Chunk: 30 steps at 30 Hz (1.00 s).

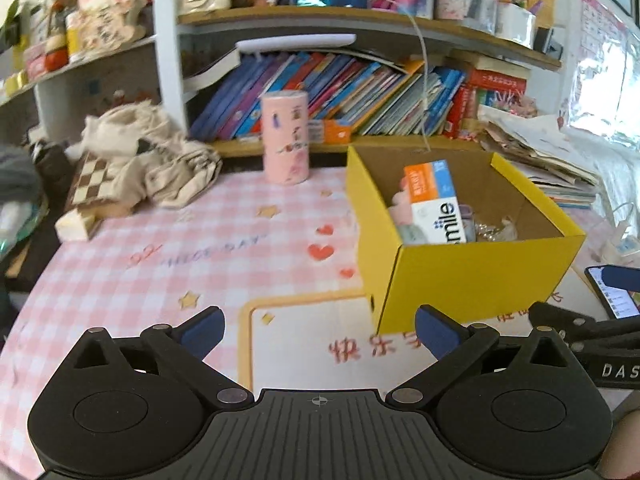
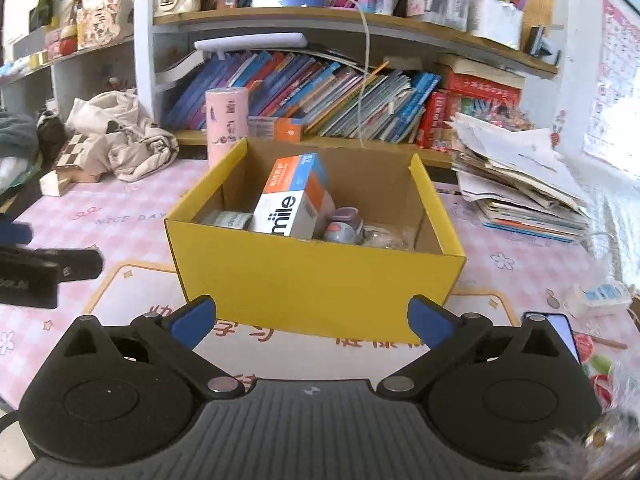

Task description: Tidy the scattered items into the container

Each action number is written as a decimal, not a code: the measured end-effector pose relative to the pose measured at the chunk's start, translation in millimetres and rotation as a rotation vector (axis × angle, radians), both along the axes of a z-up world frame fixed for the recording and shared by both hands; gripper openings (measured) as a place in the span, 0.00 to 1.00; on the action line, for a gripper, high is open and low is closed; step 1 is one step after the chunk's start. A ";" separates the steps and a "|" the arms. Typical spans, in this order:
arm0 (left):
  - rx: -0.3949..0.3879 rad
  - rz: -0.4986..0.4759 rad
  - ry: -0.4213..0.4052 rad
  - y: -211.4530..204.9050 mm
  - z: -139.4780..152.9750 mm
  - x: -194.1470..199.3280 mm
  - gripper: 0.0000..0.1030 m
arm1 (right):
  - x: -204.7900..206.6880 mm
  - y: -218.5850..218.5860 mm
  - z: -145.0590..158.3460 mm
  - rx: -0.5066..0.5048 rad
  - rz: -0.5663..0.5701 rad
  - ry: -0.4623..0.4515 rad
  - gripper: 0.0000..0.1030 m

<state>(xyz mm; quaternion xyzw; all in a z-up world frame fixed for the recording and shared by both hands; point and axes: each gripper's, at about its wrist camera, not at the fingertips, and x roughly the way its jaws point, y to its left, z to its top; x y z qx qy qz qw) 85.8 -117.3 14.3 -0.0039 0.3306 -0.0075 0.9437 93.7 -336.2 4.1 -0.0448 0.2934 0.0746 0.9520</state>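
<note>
Left gripper (image 1: 320, 334) is hovering over the pink checked mat (image 1: 132, 272), jaws spread wide, gripping nothing. Right gripper (image 2: 312, 326) is sitting just short of the yellow box (image 2: 320, 280), jaws also wide apart and empty. The box is standing open on the mat in front of the bookshelf (image 2: 352, 20). Lying inside it: a carton (image 2: 290, 204) leaning upright, a small lidded jar (image 2: 342, 228) and a roll of tape (image 2: 226, 220). A pink tube (image 1: 285, 136) is standing upright behind the box.
</note>
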 end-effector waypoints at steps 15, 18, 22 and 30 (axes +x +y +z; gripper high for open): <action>-0.023 -0.023 0.060 23.7 -7.3 -28.5 1.00 | -33.4 20.3 -7.1 0.026 -0.080 0.052 1.00; -0.016 -0.022 0.072 26.7 -7.9 -31.5 1.00 | -38.9 25.4 -6.7 0.020 -0.078 0.050 1.00; -0.008 -0.033 0.076 29.4 -8.7 -35.6 1.00 | -45.0 31.7 -6.0 0.015 -0.081 0.047 1.00; -0.010 -0.042 0.075 36.1 -8.6 -43.9 1.00 | -52.8 40.5 -5.8 0.008 -0.081 0.043 1.00</action>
